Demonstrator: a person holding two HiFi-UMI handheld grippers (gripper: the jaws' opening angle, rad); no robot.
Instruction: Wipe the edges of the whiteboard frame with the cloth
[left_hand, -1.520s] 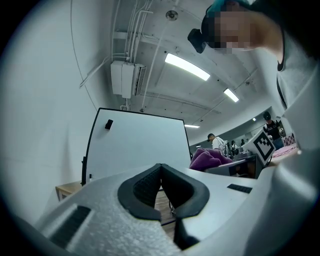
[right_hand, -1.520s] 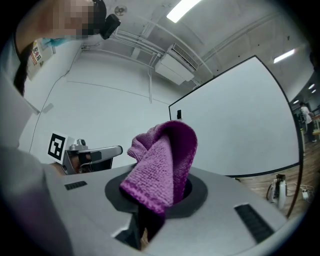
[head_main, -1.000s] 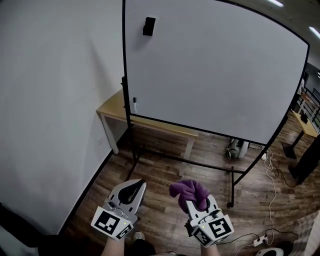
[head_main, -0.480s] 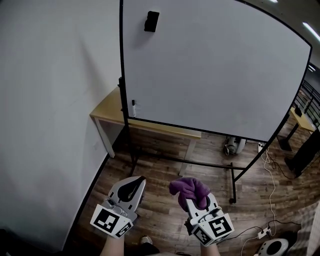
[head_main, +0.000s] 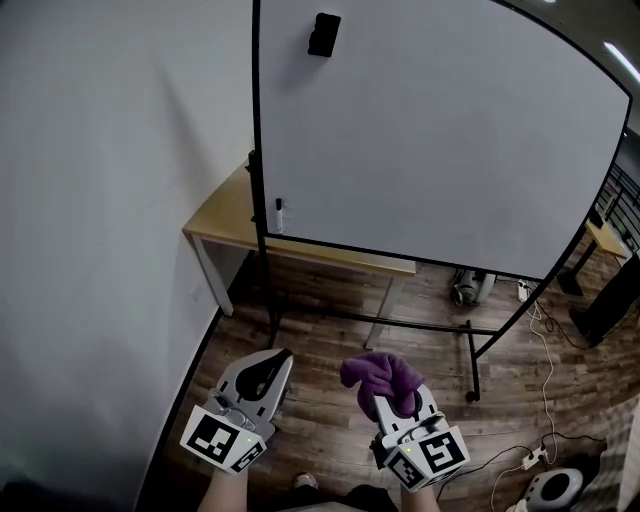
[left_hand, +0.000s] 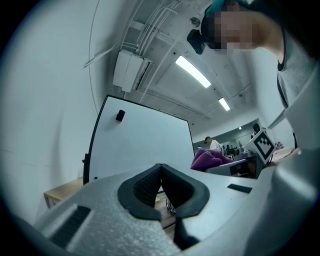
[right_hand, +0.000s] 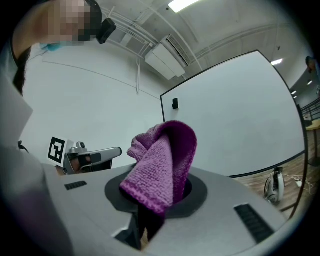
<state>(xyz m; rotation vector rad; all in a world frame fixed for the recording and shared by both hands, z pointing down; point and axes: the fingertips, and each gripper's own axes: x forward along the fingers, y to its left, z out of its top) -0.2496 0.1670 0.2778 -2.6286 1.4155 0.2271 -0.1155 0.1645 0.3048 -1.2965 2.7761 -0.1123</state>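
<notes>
A large whiteboard (head_main: 440, 130) in a thin black frame (head_main: 258, 150) stands on a wheeled stand ahead of me, its face blank apart from a black eraser (head_main: 323, 34) near the top left. My right gripper (head_main: 392, 395) is shut on a folded purple cloth (head_main: 378, 374), which sticks up out of its jaws (right_hand: 162, 162). My left gripper (head_main: 268, 368) is held low beside it, jaws shut with nothing between them. Both grippers are well short of the board, over the floor. The cloth (left_hand: 210, 159) also shows in the left gripper view.
A light wooden table (head_main: 232, 222) stands behind the board's left edge against the white wall (head_main: 110, 200). The board's stand has black legs (head_main: 470, 360) on the wooden floor. Cables and a power strip (head_main: 530, 462) lie at the right, with a small device (head_main: 468, 288).
The view has shifted slightly, so the whiteboard sits a little further right and closer in frame. Both grippers stay in the same pose, the cloth still held.
</notes>
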